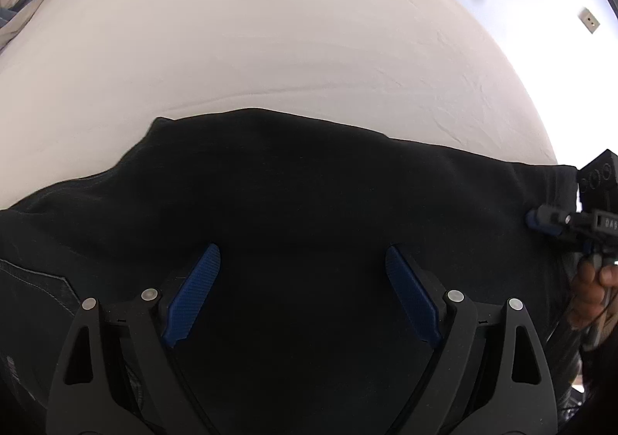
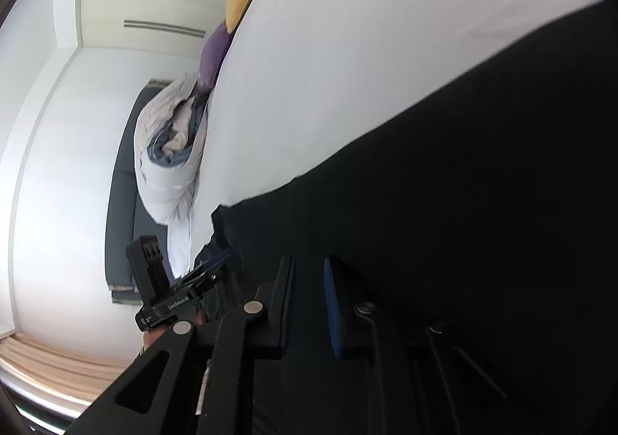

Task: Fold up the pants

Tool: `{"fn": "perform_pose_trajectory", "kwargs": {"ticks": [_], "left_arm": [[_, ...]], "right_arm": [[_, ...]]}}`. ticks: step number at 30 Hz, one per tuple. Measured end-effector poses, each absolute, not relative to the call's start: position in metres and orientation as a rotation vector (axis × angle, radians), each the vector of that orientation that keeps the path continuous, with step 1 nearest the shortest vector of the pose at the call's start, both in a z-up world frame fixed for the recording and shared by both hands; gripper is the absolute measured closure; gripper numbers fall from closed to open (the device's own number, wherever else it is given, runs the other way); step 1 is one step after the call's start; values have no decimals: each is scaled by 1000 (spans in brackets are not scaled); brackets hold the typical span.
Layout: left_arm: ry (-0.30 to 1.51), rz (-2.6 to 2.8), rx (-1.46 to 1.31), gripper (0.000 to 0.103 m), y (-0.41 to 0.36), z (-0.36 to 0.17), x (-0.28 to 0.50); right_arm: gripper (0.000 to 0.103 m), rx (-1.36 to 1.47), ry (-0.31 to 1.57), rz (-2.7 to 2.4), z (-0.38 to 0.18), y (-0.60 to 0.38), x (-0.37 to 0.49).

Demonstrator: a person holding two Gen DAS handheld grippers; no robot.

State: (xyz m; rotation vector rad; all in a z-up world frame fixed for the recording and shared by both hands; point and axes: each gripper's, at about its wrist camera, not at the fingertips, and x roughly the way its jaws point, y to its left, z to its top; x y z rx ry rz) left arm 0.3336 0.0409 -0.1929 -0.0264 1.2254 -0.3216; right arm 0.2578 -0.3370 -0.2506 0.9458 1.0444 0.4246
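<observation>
Lying across the white bed (image 1: pixel 270 29), the black pants (image 1: pixel 309 184) run with their long axis from nine to three o'clock in the left wrist view, directly under the left gripper (image 1: pixel 303 292), whose jaws are spread wide and hold nothing. The right gripper (image 2: pixel 309 303) sits at the three o'clock end, jaws nearly together; whether cloth is pinched I cannot tell. Only the right wrist view shows the bundled bedding (image 2: pixel 170 149) and cushions.
</observation>
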Motion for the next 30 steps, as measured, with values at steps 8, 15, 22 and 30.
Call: {"fn": "perform_pose_trajectory", "kwargs": {"ticks": [8, 15, 22, 30], "left_arm": [[1137, -196, -96, 15, 94, -177, 321], [1126, -252, -119, 17, 149, -191, 296], [1077, -133, -247, 17, 213, -195, 288], [1023, -102, -397, 17, 189, -166, 277]], "right_arm": [[27, 839, 953, 509, -206, -338, 205], [57, 905, 997, 389, -237, -348, 207], [49, 963, 821, 20, -211, -450, 147], [33, 1076, 732, 4, -193, -455, 60]]}}
